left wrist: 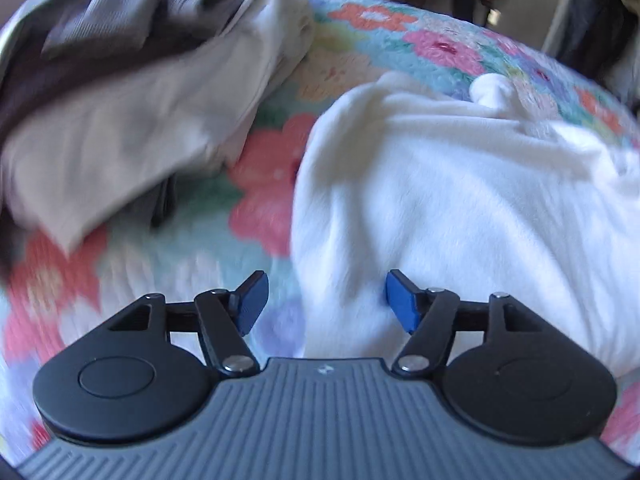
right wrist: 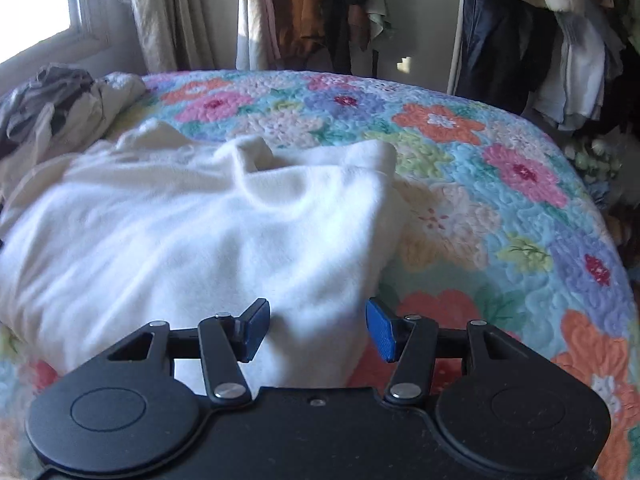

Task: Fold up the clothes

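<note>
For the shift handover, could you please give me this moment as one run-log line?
left tool: open, empty | right tool: open, empty | white garment: lying rumpled on floral quilt | unfolded pile: beside it

Soft, fuzzy white fleece garment (right wrist: 192,216), matt and lightly creased. Quilted cotton-like bedspread (right wrist: 460,184), stitched and puckered, floral print. Thin, smooth beige and grey clothes (left wrist: 120,112), woven-looking. Matt black plastic left gripper (left wrist: 326,304) and right gripper (right wrist: 318,330), with ribbed grey housing, shiny metal pivot pins, textured blue pads (right wrist: 382,330). Crumpled cloth curtain (right wrist: 160,16).
</note>
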Tool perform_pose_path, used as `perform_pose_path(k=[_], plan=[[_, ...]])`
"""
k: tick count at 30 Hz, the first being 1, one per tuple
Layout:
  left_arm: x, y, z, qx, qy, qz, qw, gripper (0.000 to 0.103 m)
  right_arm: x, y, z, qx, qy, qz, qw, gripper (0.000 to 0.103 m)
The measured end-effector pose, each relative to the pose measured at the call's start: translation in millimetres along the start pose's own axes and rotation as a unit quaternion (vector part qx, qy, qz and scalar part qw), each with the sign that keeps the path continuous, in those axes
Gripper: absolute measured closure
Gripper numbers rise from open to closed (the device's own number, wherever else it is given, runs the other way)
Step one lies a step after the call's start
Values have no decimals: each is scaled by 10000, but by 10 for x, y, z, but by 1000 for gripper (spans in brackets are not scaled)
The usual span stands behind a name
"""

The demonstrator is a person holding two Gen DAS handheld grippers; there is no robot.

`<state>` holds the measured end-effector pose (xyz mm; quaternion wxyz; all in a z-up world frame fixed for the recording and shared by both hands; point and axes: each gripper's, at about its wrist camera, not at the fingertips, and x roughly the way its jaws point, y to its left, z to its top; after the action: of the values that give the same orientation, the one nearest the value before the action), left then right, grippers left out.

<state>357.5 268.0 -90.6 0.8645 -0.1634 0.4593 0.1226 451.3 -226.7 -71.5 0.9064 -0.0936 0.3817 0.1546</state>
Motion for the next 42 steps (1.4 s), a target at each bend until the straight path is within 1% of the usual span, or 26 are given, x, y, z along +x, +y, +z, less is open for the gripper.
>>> perform_pose_path(k=[2, 5, 7, 9, 11, 12, 13, 14, 16, 19, 21, 25, 26, 27, 28, 29, 30, 31, 32, 33, 34, 35, 37, 39, 41, 42], plan=[[-42, 176, -95, -553, 150, -259, 9980, 38, -9, 24, -116, -374, -14, -455, 9983, 45], [-152, 275, -254, -844, 233, -437, 9952, 38, -157, 56, -200, -477, -35, -830, 9954, 45], [-231, 293, -360, -944, 241, -593, 9935, 38, -296, 34, -216, -339, -100, -698, 9969, 44], [-295, 292, -467, -1051, 226, -879, 9903, 36, -411, -22, -220, 69, -53, -400, 9992, 44], [-327, 273, -565, -1203, 214, -1281, 9842, 35, -490, -102, -246, 702, 15, 16, 9975, 44], [-328, 257, -606, -1283, 182, -1441, 9810, 34, -513, -143, -282, 1135, 68, 317, 9930, 44], [-312, 233, -640, -1368, 119, -1552, 9783, 33, -519, -180, -323, 1513, 126, 588, 9867, 43], [-278, 204, -664, -1449, 84, -1659, 9754, 31, -505, -222, -382, 1951, 217, 918, 9762, 42], [-138, 147, -692, -1679, 196, -1807, 9689, 31, -437, -278, -533, 2787, 410, 1543, 9470, 37], [86, 107, -740, -2125, 250, -1913, 9579, 31, -234, -175, -867, 3747, 686, 2107, 9003, 37], [230, 143, -781, -2605, 136, -1897, 9466, 30, -138, -120, -1000, 4077, 589, 2208, 8840, 37], [433, 266, -866, -3595, -242, -2105, 9088, 29, 107, -95, -1200, 4700, -3, 2140, 8563, 35], [461, 282, -875, -3785, -378, -2132, 8999, 31, 172, -110, -1232, 4855, -138, 2112, 8482, 34], [481, 273, -861, -3808, -481, -2123, 8987, 31, 238, -125, -1260, 5004, -273, 2093, 8396, 34], [492, 235, -819, -3643, -543, -2038, 9071, 35, 307, -139, -1261, 5112, -404, 2116, 8320, 32], [486, 178, -769, -3397, -605, -1882, 9195, 49, 357, -122, -1225, 5114, -493, 2066, 8327, 32], [461, 111, -726, -3145, -689, -1711, 9312, 56, 403, -102, -1184, 5098, -588, 2009, 8344, 32], [426, 36, -685, -2886, -782, -1538, 9418, 65, 421, -74, -1108, 4988, -700, 1923, 8422, 35], [381, -35, -646, -2631, -874, -1366, 9510, 72, 422, -50, -1028, 4840, -778, 1849, 8518, 45], [299, -100, -615, -2379, -963, -1191, 9591, 74, 400, -39, -921, 4621, -839, 1784, 8646, 57], [189, -161, -590, -2117, -1054, -1007, 9664, 77, 340, -40, -826, 4430, -888, 1694, 8759, 62], [81, -219, -563, -1874, -1155, -874, 9716, 78, 235, -47, -758, 4270, -1005, 1651, 8834, 64], [-142, -274, -511, -1579, -1325, -805, 9752, 81, -39, -91, -632, 3940, -1278, 1566, 8966, 68], [-395, -245, -509, -1522, -1445, -967, 9729, 81, -356, -185, -575, 3910, -1502, 1672, 8925, 68], [-712, -223, -595, -1450, -1672, -1106, 9689, 81, -646, -309, -586, 4021, -1566, 1902, 8818, 68], [-854, -213, -678, -1360, -1752, -1145, 9683, 81, -769, -326, -594, 3848, -1562, 1914, 8893, 68]])
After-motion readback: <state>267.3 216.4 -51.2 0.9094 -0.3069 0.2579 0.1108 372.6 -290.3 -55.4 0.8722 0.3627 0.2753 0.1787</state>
